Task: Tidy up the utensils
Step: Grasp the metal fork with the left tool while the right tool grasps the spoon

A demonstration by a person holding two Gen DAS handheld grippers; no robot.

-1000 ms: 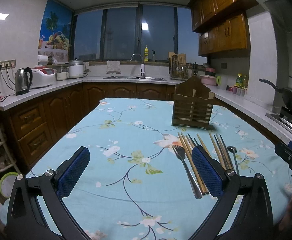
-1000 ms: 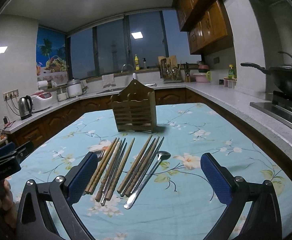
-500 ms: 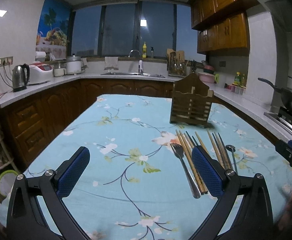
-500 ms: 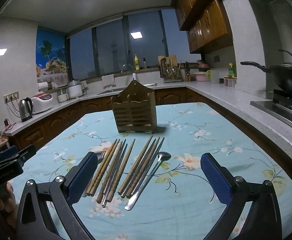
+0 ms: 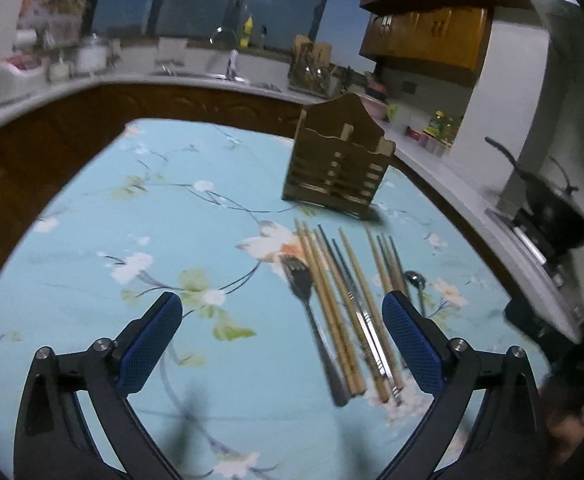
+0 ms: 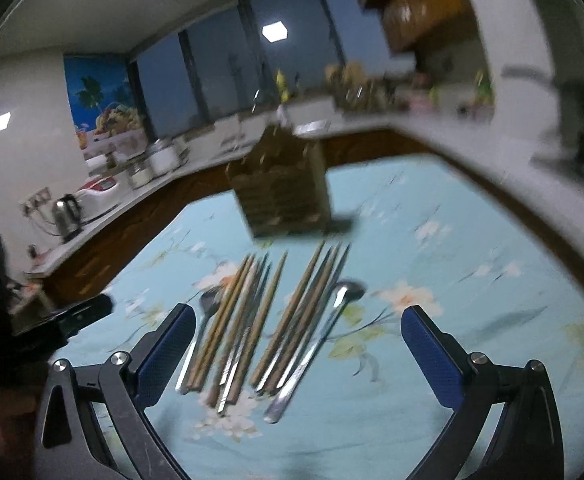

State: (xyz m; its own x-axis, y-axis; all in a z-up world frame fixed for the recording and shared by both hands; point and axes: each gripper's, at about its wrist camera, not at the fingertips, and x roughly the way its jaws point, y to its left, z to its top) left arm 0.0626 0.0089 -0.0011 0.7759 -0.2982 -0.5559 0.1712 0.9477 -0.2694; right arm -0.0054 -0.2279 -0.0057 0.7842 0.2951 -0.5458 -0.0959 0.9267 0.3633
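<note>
Lying on the floral tablecloth [image 5: 131, 208] are 1 fork [image 5: 312, 316], 1 spoon [image 6: 312, 352] and a row of chopsticks [image 5: 344, 308] too blurred to count exactly, with 1 wooden holder [image 5: 338, 164] standing behind.

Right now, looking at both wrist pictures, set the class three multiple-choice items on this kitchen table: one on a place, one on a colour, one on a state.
1. Where does the wooden holder stand?
A. beyond the chopsticks
B. on the counter
C. between the jaws

2. What colour is the tablecloth?
A. red
B. light blue with flowers
C. plain white

3. How is the left gripper?
A. shut on the fork
B. open, holding nothing
C. shut on the spoon

Answers: 1 A, the holder stands at the far ends of the chopsticks; 2 B, flowers show on blue; 3 B, jaws wide apart.
</note>
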